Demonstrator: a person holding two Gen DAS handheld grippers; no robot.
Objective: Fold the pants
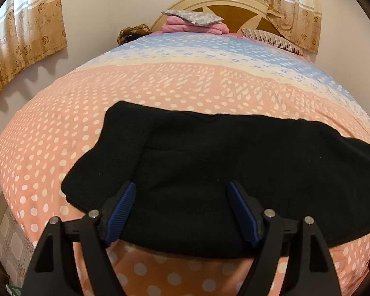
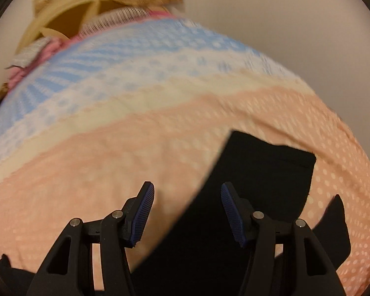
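Note:
Black pants [image 1: 222, 167] lie flat across the near part of a bed with a pink polka-dot cover [image 1: 61, 143]. Their waistband end is at the left and they run off to the right. My left gripper [image 1: 181, 192] is open, its blue pads [image 1: 122, 209] spread just above the pants' near edge, holding nothing. In the right wrist view, which is blurred, a leg end of the pants [image 2: 259, 172] lies on the cover [image 2: 111, 160]. My right gripper [image 2: 186, 197] is open and empty above the leg's left edge.
A cream and wood headboard [image 1: 224, 5] stands at the far end with a grey pillow [image 1: 192, 17], pink folded bedding [image 1: 185, 27] and a striped pillow [image 1: 271, 38]. Patterned curtains [image 1: 24, 37] hang left and right. Tiled floor [image 1: 9, 241] lies left of the bed.

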